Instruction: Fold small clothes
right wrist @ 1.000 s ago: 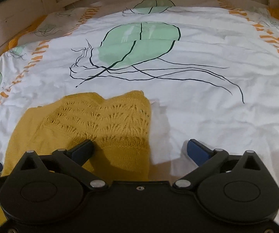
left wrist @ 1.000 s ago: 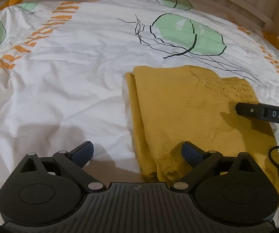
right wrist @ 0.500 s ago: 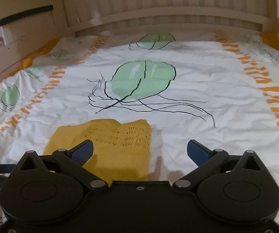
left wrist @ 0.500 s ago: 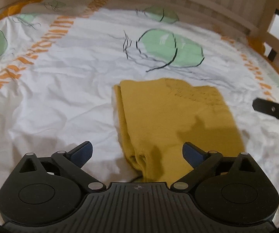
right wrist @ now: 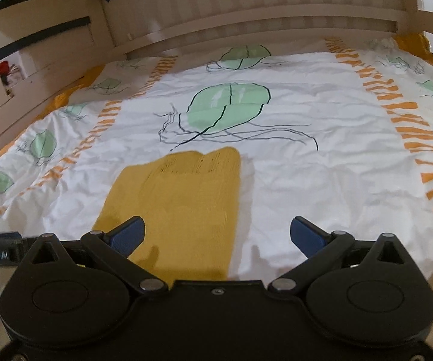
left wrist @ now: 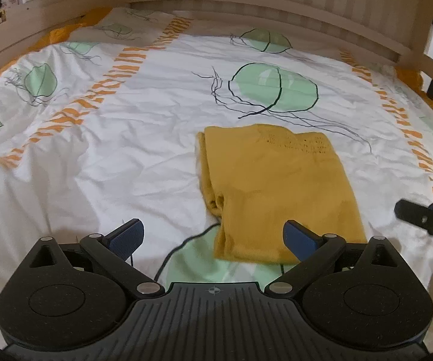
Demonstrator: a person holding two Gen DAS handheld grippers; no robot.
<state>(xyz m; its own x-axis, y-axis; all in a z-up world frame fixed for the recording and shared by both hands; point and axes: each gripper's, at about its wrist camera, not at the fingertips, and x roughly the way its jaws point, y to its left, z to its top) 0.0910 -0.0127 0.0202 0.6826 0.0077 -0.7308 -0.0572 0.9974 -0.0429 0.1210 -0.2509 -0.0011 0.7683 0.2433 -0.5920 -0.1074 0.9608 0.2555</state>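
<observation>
A yellow knitted garment [left wrist: 279, 186] lies folded into a narrow rectangle near the middle of the bed cover [left wrist: 126, 156], flat, lace-patterned end farthest from the cameras. The left gripper [left wrist: 213, 236] hangs above its near end, fingers spread wide, holding nothing. The right gripper [right wrist: 218, 234] hovers likewise, fingers apart and empty. A wooden bed rail [right wrist: 246, 21] curves behind.

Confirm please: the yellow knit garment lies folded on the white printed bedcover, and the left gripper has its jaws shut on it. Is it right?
Not quite. The left wrist view shows the left gripper with its jaws open, holding nothing. The yellow knit garment does lie folded on the white printed bedcover.
</observation>
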